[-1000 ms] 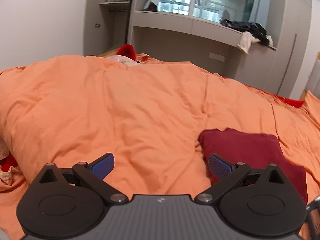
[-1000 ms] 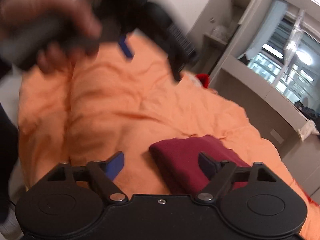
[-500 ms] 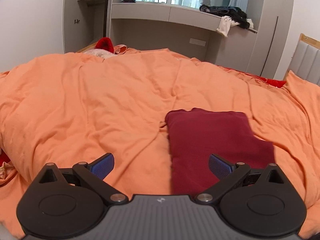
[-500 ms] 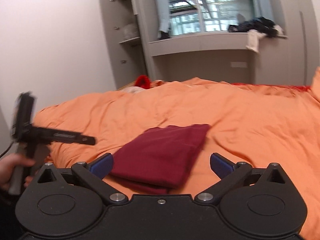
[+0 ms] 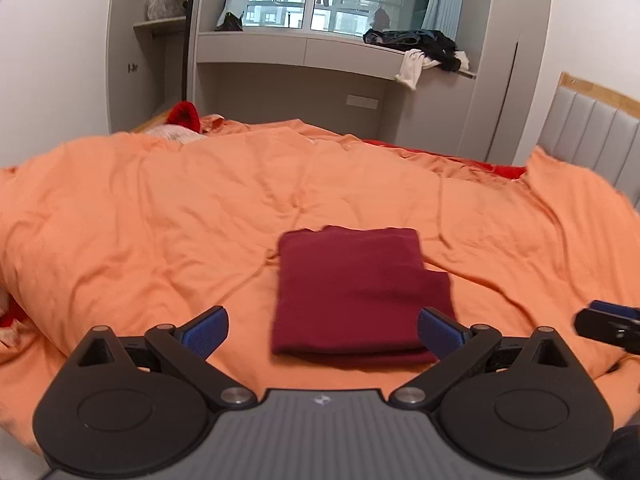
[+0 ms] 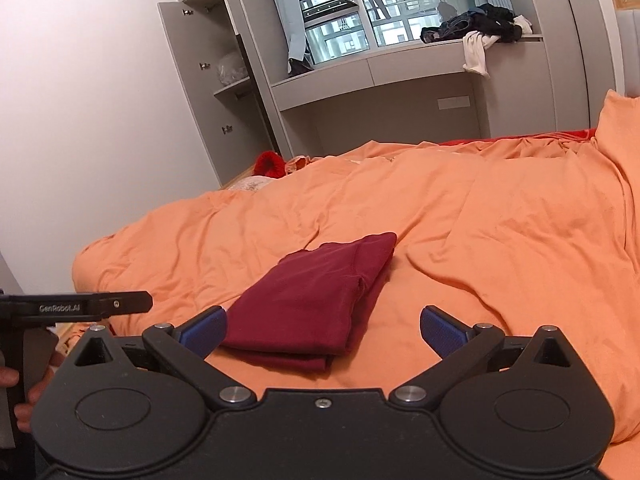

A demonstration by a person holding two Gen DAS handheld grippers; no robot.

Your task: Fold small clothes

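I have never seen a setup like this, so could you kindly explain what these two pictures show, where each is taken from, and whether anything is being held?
There is no robot here: a person carries a hand-held two-finger tool in each hand, and each tool has a wide-angle camera looking forward along its fingers. One picture comes from the left gripper, the other from the right gripper; the black and blue parts at the bottom are their jaws. Both stand wide open with nothing between them, so nothing is held. Ahead lies a bed with a wrinkled orange duvet, and on it a dark red garment, already folded into a neat rectangle. Each camera also catches the other tool at the edge of its picture. On the ledge under the window sits a pile of clothes.
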